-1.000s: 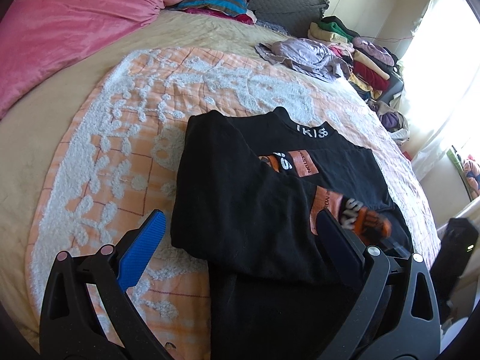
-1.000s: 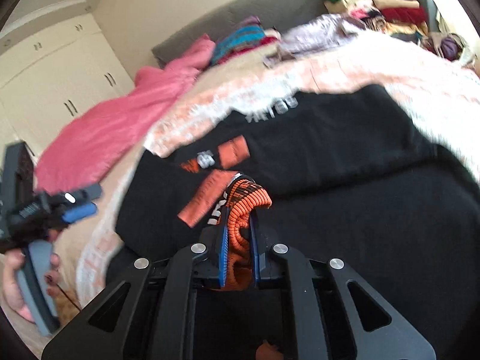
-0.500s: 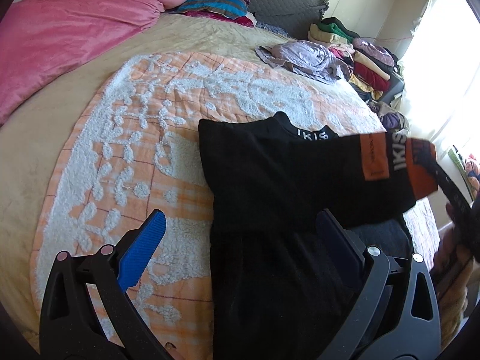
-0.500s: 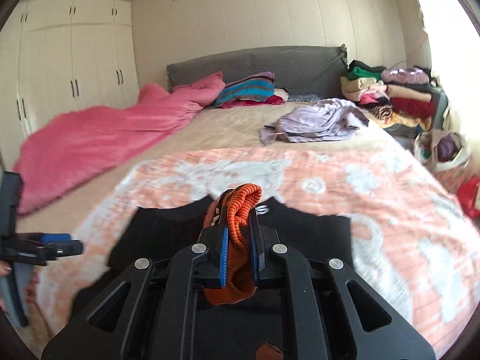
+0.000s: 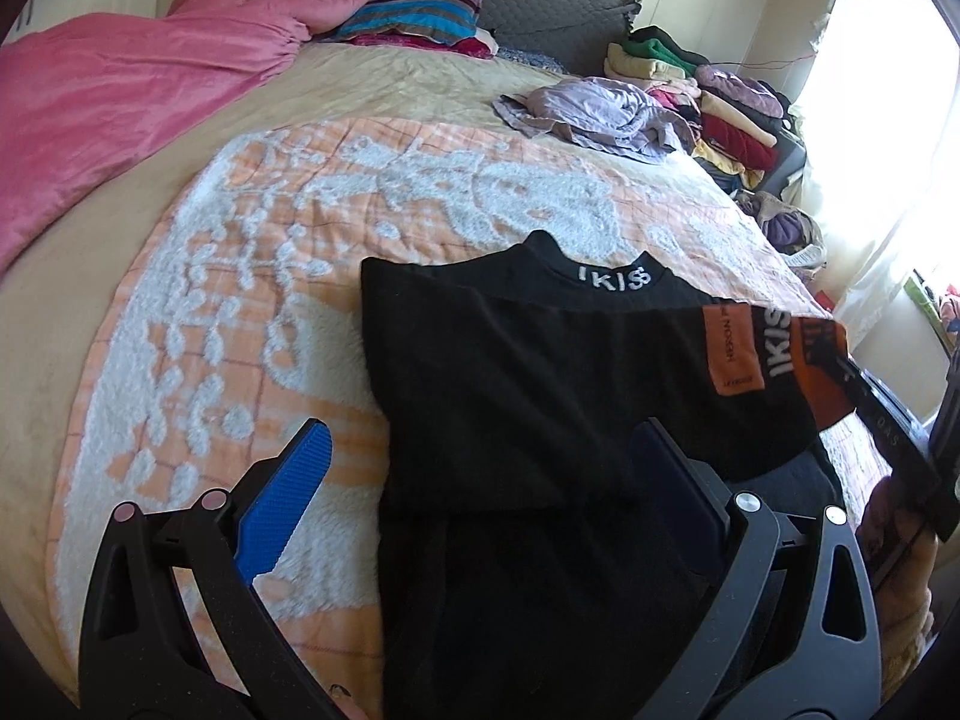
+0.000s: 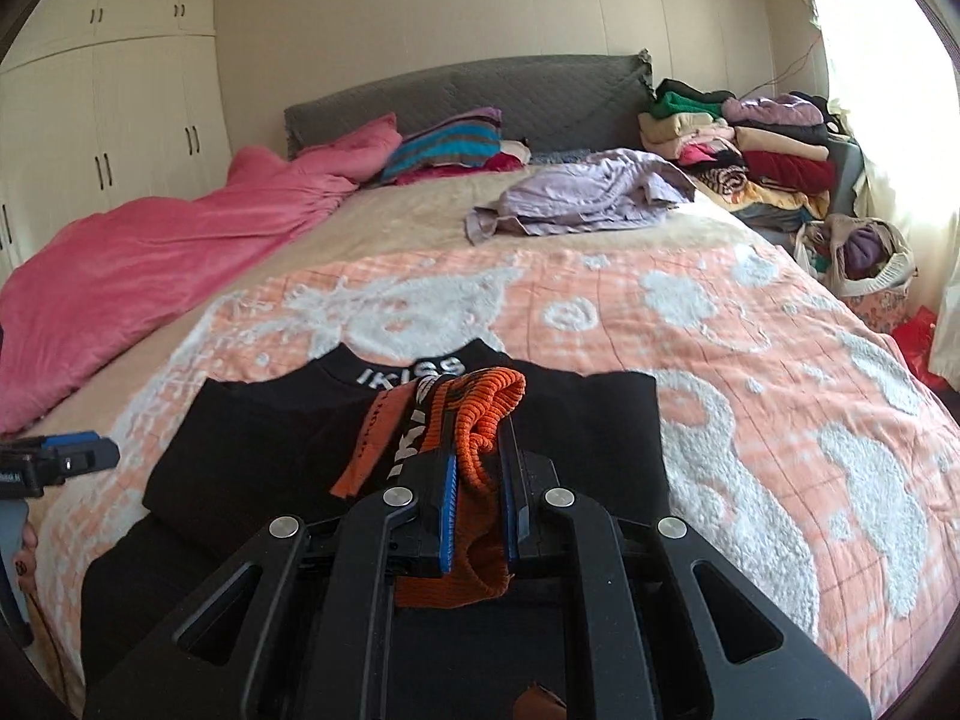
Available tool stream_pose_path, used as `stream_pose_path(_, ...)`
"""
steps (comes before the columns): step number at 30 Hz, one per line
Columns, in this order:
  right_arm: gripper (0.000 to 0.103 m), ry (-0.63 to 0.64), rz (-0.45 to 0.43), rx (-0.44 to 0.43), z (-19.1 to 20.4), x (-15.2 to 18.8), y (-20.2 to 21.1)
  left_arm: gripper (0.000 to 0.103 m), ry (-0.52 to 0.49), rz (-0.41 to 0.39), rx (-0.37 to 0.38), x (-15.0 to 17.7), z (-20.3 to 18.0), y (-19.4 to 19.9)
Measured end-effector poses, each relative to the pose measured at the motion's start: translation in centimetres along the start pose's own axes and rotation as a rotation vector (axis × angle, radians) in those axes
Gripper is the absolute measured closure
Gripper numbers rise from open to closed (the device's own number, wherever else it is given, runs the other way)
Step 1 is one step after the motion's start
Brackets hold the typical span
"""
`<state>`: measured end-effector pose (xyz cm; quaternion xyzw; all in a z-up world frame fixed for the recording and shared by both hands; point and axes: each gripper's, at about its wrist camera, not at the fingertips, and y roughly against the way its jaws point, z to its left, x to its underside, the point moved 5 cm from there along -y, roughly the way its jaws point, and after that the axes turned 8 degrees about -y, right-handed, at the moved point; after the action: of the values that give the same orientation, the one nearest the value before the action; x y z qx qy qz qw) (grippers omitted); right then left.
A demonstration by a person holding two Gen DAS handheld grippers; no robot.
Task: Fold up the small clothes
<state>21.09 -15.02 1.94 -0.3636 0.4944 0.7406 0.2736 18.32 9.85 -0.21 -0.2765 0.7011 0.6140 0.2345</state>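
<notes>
Fingers of the right gripper (image 6: 477, 483) sit nearest, pinched tight on the orange cuff (image 6: 486, 414) of the black top (image 6: 252, 450), holding that sleeve stretched across the chest. The left gripper (image 5: 480, 480) hangs spread wide and empty, its blue pad (image 5: 282, 504) over the quilt (image 5: 240, 312) and the other finger above the top's lower half. The top lies flat on the orange-and-white quilt on the bed, collar lettering pointing toward the headboard (image 6: 468, 96). Farther off, a lilac garment (image 6: 588, 192) lies crumpled, with a pink blanket (image 6: 150, 264) to its left. Folded clothes (image 6: 750, 144) are stacked by the window, and striped pillows (image 6: 450, 144) lean against the headboard.
</notes>
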Motion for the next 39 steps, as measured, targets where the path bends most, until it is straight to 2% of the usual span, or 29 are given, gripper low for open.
stream_pose_path(8, 0.092, -0.017, 0.031, 0.019, -0.9, 0.7, -0.6, 0.012, -0.033, 0.012, 0.028, -1.0, -2.4, -2.1)
stream_pose_path(11, 0.092, -0.022, 0.041, 0.019, -1.1, 0.8, -0.8, 0.023, -0.047, 0.026, 0.048, -1.0, -3.2, -3.0)
stream_pose_path(12, 0.090, -0.024, 0.046, 0.020, -1.2, 0.9, -0.9, 0.032, -0.051, 0.034, 0.053, -1.0, -3.5, -3.5)
stream_pose_path(13, 0.085, -0.024, 0.049, 0.024, -1.3, 0.9, -1.0, 0.038, -0.057, 0.044, 0.055, -1.0, -3.7, -3.8)
stream_pose_path(14, 0.080, -0.029, 0.054, 0.038, -1.4, 0.9, -1.1, 0.040, -0.062, 0.052, 0.054, -1.0, -3.9, -4.1)
stream_pose_path(15, 0.063, -0.041, 0.053, 0.061, -1.9, 0.8, -1.1, 0.041, -0.067, 0.060, 0.050, -0.9, -3.9, -4.5)
stream_pose_path(16, 0.054, -0.052, 0.052, 0.075, -2.3, 0.8, -1.1, 0.043, -0.071, 0.066, 0.044, -0.8, -3.9, -4.8)
stream_pose_path(23, 0.054, -0.102, 0.059, 0.100, -3.8, 0.8, -0.8, 0.044, -0.078, 0.112, 0.048, 0.1, -3.5, -6.1)
stream_pose_path(27, 0.054, -0.057, 0.088, 0.043, -1.9, 1.3, -0.8, 0.044, -0.084, 0.158, 0.034, 1.3, -2.9, -7.0)
stream_pose_path(32, 0.053, 0.021, 0.172, -0.056, 1.6, 3.1, -1.8, 0.044, -0.070, 0.159, 0.074, 2.1, -2.4, -7.3)
stream_pose_path(34, 0.051, 0.048, 0.224, -0.054, 2.2, 4.1, -2.7, 0.044, -0.067, 0.157, 0.084, 2.2, -2.3, -7.3)
stream_pose_path(37, 0.050, 0.050, 0.364, 0.029, 0.9, 6.4, -5.4, 0.044, -0.066, 0.156, 0.085, 2.3, -2.3, -7.1)
stream_pose_path(39, 0.050, 0.002, 0.370, -0.001, 0.3, 6.3, -5.5, 0.044, -0.073, 0.155, 0.077, 2.4, -2.4, -7.0)
